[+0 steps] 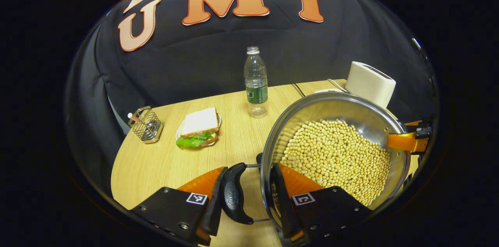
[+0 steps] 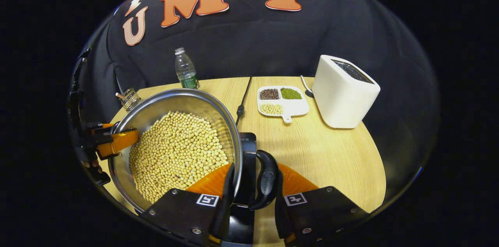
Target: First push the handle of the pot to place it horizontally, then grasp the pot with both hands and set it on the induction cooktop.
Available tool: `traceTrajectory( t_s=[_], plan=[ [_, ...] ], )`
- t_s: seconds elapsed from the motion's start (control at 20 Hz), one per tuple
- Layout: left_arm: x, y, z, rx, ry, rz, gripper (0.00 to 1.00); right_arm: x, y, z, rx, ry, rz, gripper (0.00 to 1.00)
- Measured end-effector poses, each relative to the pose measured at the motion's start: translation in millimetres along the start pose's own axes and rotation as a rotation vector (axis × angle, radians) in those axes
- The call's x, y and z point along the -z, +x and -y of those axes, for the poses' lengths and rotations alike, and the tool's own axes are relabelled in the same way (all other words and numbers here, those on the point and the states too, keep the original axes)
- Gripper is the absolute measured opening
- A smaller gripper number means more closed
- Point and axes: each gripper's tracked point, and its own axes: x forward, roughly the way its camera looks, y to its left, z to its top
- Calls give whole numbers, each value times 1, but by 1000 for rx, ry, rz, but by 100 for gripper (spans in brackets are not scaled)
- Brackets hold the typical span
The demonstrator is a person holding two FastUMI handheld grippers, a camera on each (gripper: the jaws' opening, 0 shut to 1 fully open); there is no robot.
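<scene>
Steel pot [image 1: 335, 110], full of pale soybeans [image 1: 335, 157], hangs between both grippers. The left gripper [image 1: 252, 194] pinches the pot wall and one black handle [image 1: 235, 194] together; the right gripper [image 2: 252, 190] does likewise on the opposite handle [image 2: 267, 184], so the load should stay level. Below the pot's right side sits the black induction cooktop [image 2: 247, 142], near the desk's [image 2: 331, 153] front edge. A divided white tray [image 2: 282, 101] toward the far edge holds three kinds of beans.

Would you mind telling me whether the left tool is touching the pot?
Touching: in the left gripper view, the left tool straddles the pot; one finger presses inside the rim, the other against its black handle.
</scene>
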Motion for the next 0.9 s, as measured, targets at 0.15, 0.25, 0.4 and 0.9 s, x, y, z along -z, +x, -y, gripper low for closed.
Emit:
traceTrajectory(
  t_s=[0.15,0.25,0.4,0.9],
  plan=[
    [2,0,1,5,-20,9,63,-3,8,2,-15,5,8,49],
    [-1,-7,0,-8,-30,19,67,-7,12,0,-18,6,27,59],
    [-14,-11,-11,-39,-20,80,70,-39,-6,16,46,-78,154,65],
    [-167,-249,-90,-187,-102,655,77,-183,-221,14,72,-122,737,92]
  ],
)
